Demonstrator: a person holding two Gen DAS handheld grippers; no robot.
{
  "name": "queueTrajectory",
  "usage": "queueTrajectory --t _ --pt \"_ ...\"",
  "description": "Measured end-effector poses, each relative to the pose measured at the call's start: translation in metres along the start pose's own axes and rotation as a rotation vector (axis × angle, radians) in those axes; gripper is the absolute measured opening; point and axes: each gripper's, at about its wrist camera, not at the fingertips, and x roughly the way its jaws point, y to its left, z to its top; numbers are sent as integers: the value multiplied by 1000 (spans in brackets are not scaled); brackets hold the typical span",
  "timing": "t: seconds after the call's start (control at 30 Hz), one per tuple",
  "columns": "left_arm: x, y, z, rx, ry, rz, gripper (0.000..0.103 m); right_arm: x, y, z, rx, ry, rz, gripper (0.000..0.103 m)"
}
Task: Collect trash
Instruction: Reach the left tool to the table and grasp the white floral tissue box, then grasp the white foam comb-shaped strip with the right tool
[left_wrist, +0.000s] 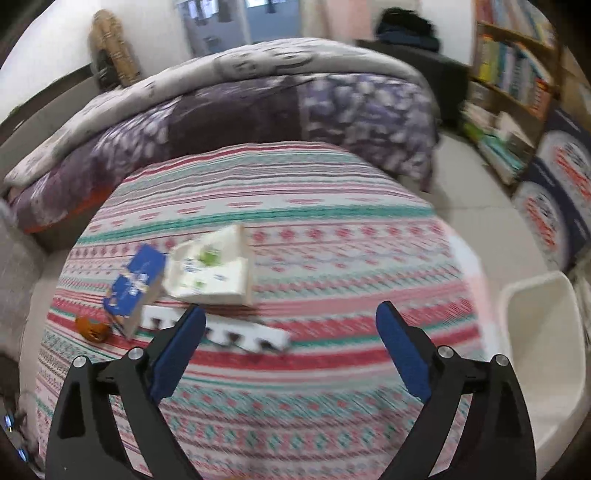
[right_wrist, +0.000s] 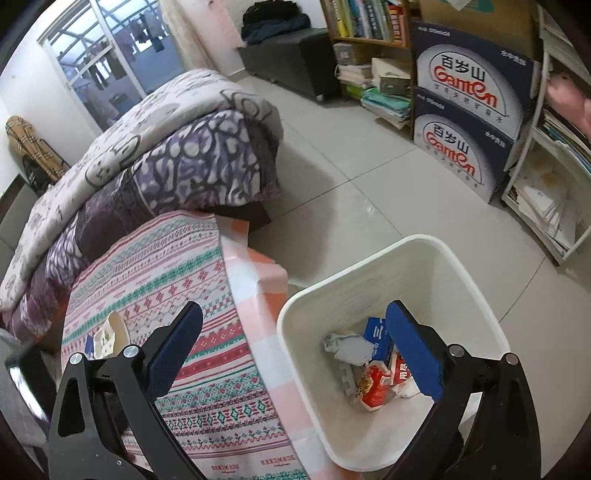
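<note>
Both tools empty, between a drop at the bin and the next pick on the bed.

Through the left wrist camera, our left tool (left_wrist: 290, 319) hangs wide, gripping nothing, above the striped pink-and-green bedspread (left_wrist: 332, 229); ahead and left of its fingers lie a blue carton (left_wrist: 138, 284), a white-and-green paper carton (left_wrist: 212, 267), a white notched foam strip (left_wrist: 236, 330) and a small orange scrap (left_wrist: 92, 328). Through the right wrist camera, our right tool (right_wrist: 295, 334) is likewise spread and empty over the white plastic bin (right_wrist: 373, 254), where a red packet (right_wrist: 375, 386) and crumpled white paper (right_wrist: 347, 347) already sit. We judge the next move is for the left tool to reach forward-left and close on one carton.
</note>
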Motion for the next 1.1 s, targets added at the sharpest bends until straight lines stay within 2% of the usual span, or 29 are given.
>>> queueTrajectory --t 0.17,0.33,0.53,0.6,0.63,0.87,1.1 --pt "32 31 18 -65 35 57 96 11 8 2 -2 25 2 96" --pt "65 53 24 -127 100 75 96 23 26 1 -28 46 6 96" --pt "92 66 25 -149 166 15 96 33 57 -8 -125 52 6 96" --pt "89 72 25 -160 148 7 90 36 67 -12 -172 52 9 96" --pt "85 75 25 -162 135 -3 78 39 74 -16 -205 52 11 96" --pt "44 109 32 -206 48 -63 77 55 123 -46 -456 74 63 96" --pt "-3 158 30 -263 -26 -61 77 64 196 -96 -787 62 171 96"
